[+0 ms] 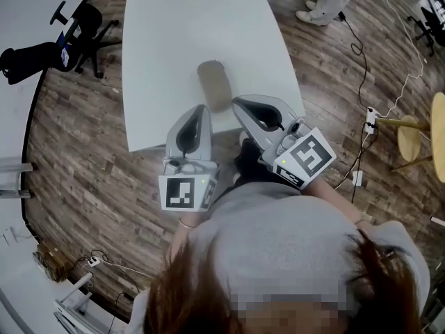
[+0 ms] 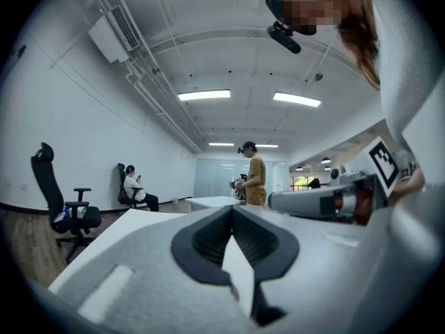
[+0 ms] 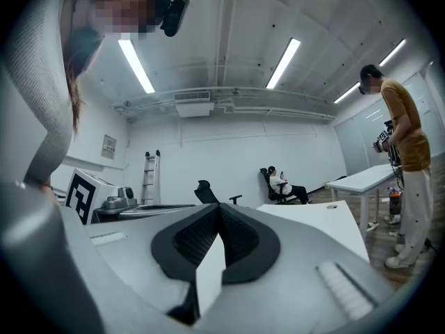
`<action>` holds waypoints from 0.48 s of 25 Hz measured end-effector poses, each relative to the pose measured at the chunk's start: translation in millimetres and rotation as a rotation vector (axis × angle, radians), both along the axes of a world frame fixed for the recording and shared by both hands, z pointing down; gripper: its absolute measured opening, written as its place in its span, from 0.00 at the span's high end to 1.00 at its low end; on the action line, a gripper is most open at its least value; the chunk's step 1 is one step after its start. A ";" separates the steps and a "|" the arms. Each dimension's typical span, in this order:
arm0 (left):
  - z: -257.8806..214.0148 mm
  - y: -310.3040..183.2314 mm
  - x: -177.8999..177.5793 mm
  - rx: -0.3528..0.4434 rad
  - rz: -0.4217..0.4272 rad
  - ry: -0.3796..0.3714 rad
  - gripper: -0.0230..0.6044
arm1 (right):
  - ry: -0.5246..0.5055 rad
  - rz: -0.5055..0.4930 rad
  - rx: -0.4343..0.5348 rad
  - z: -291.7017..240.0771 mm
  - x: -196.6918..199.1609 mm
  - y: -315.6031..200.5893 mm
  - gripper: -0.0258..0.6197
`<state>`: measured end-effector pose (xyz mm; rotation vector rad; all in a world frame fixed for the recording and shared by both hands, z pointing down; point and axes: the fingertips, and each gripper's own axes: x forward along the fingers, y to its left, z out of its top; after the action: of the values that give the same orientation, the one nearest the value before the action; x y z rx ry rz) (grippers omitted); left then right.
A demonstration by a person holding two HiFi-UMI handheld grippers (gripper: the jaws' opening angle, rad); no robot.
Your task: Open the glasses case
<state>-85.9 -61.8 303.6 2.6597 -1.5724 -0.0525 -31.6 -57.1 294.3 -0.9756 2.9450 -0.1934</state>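
On the white rectangular desk (image 1: 174, 33), near its front edge, lies the taupe oblong glasses case (image 1: 214, 85), closed. The left tool (image 1: 202, 108) and the right tool (image 1: 236, 103) hover close beside its near end, one at each side, both clenched with nothing between their jaws.

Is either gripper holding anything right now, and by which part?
Nothing is held. The left gripper and right gripper are both shut with nothing between their jaws; the case lies on the table.
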 end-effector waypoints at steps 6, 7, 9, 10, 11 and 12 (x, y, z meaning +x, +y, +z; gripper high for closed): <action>-6.0 -65.5 3.1 0.023 -0.035 -0.013 0.96 | -0.007 -0.045 0.034 -11.7 -1.0 -73.0 0.95; -6.4 -74.9 3.9 0.022 -0.042 -0.014 0.96 | -0.007 -0.054 0.035 -12.1 -1.5 -83.3 0.95; -6.7 -92.0 3.0 0.019 -0.058 -0.016 0.96 | -0.005 -0.076 0.031 -11.8 -4.6 -101.8 0.95; -6.7 -99.1 1.8 0.017 -0.069 -0.016 0.96 | -0.005 -0.088 0.027 -11.1 -6.6 -109.2 0.95; -6.7 -105.0 0.5 0.016 -0.079 -0.016 0.96 | -0.005 -0.100 0.022 -10.2 -8.4 -115.4 0.95; -6.7 -109.9 -0.6 0.016 -0.087 -0.018 0.96 | -0.006 -0.110 0.016 -9.3 -10.2 -120.6 0.95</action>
<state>-86.5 -171.7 296.8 2.6093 -1.6993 -0.0447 -41.7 -177.7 285.0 -0.8099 2.9919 -0.1748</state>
